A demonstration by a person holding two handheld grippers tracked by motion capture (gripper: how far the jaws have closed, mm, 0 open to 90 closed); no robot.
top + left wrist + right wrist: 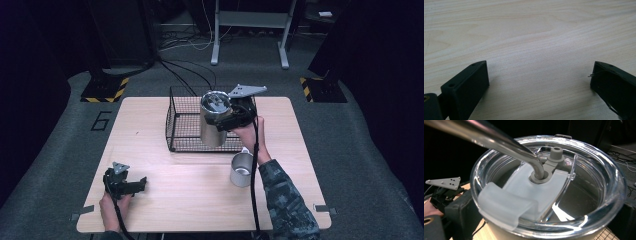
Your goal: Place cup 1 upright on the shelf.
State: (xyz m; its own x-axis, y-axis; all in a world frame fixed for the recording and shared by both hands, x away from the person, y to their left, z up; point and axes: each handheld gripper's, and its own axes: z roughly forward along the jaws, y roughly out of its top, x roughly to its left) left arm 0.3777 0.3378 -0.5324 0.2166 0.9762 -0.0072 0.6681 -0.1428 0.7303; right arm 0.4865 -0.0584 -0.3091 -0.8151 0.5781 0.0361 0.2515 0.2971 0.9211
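Holding lidded tumbler (pixel 214 119) upright above wire basket (pixel 175 120), right gripper (pixel 231 120) clamps its side; left gripper (pixel 131 186) gapes wide, idle on surface (pixel 200 200).

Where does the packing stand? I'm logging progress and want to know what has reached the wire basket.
Nothing looks done yet: the wire basket appears to hold nothing inside. In hand: the right gripper holds the lidded tumbler, with its metal straw, raised over the basket. Probably left, if it is meant for the basket too: the metal cup stands on the table. The left gripper rests open there.
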